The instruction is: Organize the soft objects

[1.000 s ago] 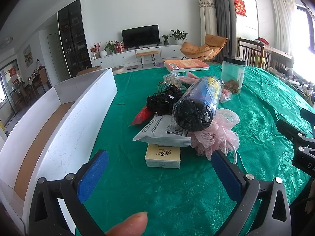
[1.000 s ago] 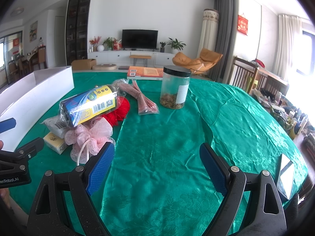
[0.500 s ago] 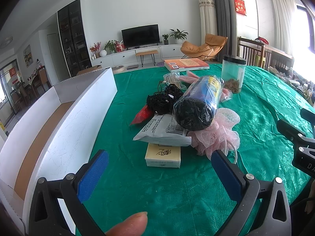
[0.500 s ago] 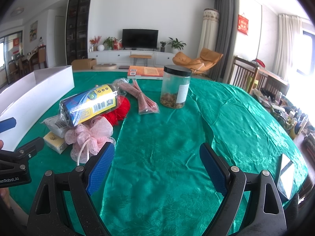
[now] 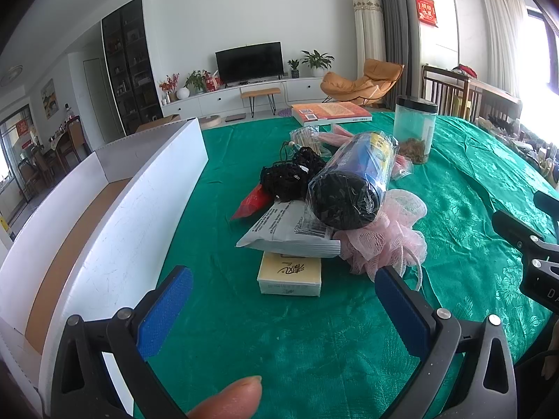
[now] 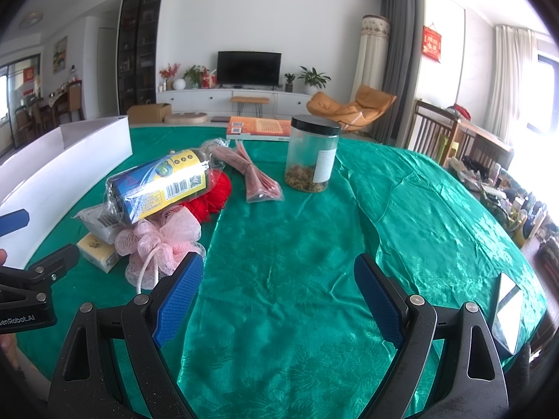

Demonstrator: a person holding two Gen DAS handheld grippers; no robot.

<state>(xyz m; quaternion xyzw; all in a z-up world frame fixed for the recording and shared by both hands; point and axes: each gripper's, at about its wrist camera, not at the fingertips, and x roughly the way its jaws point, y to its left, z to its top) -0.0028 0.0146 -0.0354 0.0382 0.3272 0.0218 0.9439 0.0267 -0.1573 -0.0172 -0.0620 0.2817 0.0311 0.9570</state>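
Note:
A pile of soft goods lies on the green tablecloth (image 5: 244, 314). On top rests a plastic-wrapped roll of black bags (image 5: 353, 178) (image 6: 160, 185). Under it are a pink mesh bath puff (image 5: 387, 237) (image 6: 160, 241), a white flat packet (image 5: 286, 230), a yellow tissue pack (image 5: 290, 274) (image 6: 96, 249), a black net bundle (image 5: 290, 174) and red yarn (image 6: 211, 197). My left gripper (image 5: 283, 309) stands open just short of the tissue pack. My right gripper (image 6: 279, 296) is open over bare cloth, right of the puff.
A long white cardboard box (image 5: 104, 216) (image 6: 63, 167) runs along the table's left side. Farther back stand a clear jar with a black lid (image 6: 312, 153), a pink wrapped bundle (image 6: 255, 174) and an orange book (image 6: 260, 127). A phone (image 6: 508, 314) lies at the right edge.

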